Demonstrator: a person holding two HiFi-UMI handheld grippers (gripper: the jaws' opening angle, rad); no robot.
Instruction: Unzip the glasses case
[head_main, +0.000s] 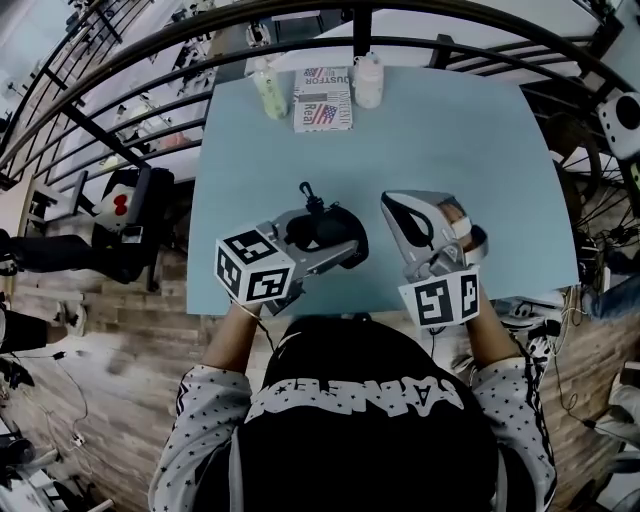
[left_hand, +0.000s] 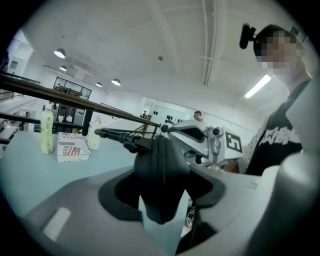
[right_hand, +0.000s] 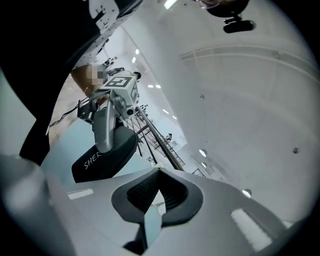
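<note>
Clamping glasses case between left fingers | right fingers clenched empty, near case

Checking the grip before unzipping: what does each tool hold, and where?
The left tool clamps the case by its near end, pads on its two faces. The right tool is shut and holds nothing.
</note>
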